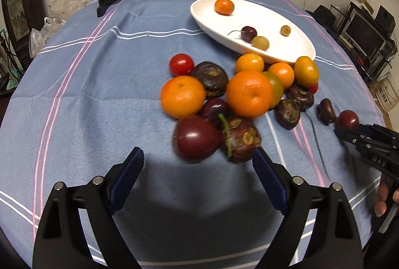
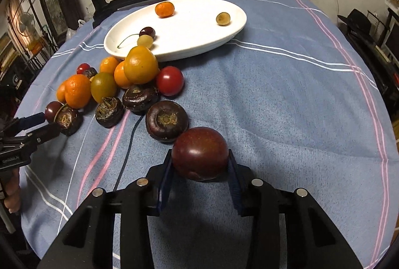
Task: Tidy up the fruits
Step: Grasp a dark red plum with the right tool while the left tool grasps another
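Blue striped tablecloth [image 2: 286,99] covers the table, with a white oval dish [image 2: 199,44] toward the far side. Dish contents: one small orange [image 2: 164,9], one dark cherry [image 2: 147,32] with stem, two pale grapes. Loose fruit pile [image 1: 239,94] lies on the cloth just beside the dish's near rim: oranges, yellow and red tomatoes, dark water chestnuts, dark plums. Right gripper [image 2: 200,164]: blue pads pressed on both sides of a dark red plum [image 2: 200,153] that sits apart from the pile, next to one chestnut [image 2: 166,120]. Left gripper [image 1: 198,161]: jaws spread wide, nothing between the pads, hanging over the cloth just short of the nearest plum [image 1: 195,138] at the pile's edge. Fingers of a hand [image 1: 381,196] show at the frame edge.
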The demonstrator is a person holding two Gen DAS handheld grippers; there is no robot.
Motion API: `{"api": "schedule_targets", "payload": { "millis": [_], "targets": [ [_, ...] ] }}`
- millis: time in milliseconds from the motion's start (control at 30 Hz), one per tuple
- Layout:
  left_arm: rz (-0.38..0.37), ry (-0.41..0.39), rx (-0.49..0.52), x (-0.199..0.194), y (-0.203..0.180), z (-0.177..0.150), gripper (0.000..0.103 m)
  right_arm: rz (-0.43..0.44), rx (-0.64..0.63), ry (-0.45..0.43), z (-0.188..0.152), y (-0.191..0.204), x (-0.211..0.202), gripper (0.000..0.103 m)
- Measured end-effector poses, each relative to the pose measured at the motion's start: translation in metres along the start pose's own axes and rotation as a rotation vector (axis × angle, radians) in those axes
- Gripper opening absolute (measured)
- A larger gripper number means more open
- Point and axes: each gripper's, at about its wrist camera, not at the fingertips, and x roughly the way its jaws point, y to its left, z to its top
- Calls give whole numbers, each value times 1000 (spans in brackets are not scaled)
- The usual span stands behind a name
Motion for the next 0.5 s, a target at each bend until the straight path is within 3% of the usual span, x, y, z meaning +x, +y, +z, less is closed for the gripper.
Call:
{"api": "schedule_targets", "payload": {
  "millis": [67, 133, 200, 500],
  "targets": [
    [5, 5, 6, 0, 5, -1, 86, 8, 0, 0, -3, 0, -2, 40],
    [7, 19, 15, 3, 9, -3, 75, 16, 0, -1, -4, 0, -3, 40],
    [0, 40, 22, 6, 13, -3, 71, 23, -3, -4, -6, 1, -5, 40],
    [31, 33, 77, 17, 8, 10, 62, 45, -29, -16, -6, 11, -10, 40]
  ]
}}
